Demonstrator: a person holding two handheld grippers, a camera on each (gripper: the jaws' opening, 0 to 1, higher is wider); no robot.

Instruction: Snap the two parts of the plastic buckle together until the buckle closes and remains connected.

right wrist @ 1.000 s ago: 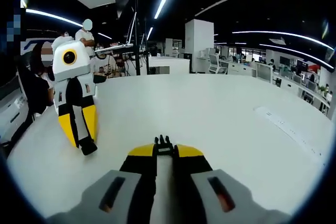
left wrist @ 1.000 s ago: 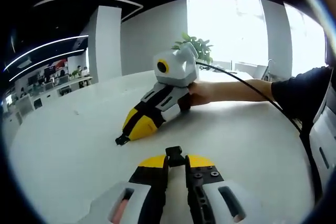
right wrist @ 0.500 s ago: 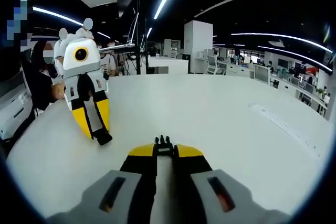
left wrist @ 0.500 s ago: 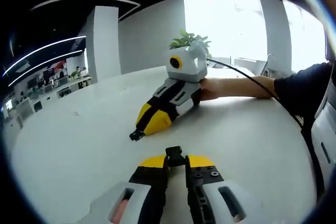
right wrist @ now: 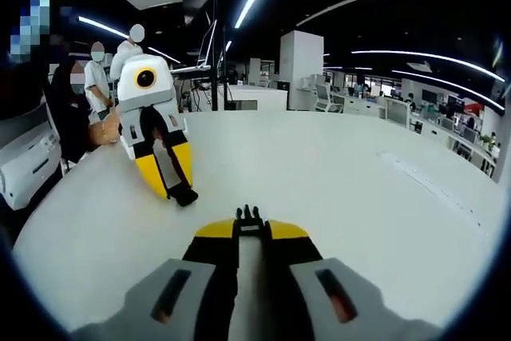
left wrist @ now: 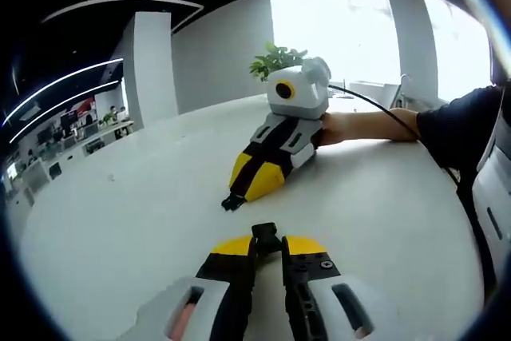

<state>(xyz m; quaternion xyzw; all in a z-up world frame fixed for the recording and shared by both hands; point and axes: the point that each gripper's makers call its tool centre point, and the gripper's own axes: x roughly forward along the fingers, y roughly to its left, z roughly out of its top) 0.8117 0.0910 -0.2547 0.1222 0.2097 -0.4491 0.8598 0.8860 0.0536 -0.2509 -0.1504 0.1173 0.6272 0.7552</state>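
Left gripper view: my left gripper (left wrist: 267,239) had jaws closed on one buckle half (left wrist: 265,233), small dark plastic piece pinched at tips. Right gripper (left wrist: 233,201) lay further in across white tabletop (left wrist: 120,229), tip holding other dark piece.

Right gripper view: my jaws clamped pronged buckle half (right wrist: 249,217). Judged parts light, stiff, slippery; hold body, leave prongs free.

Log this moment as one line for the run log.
left gripper: shut on buckle half | right gripper: shut on pronged buckle half | state: halves apart, not joined
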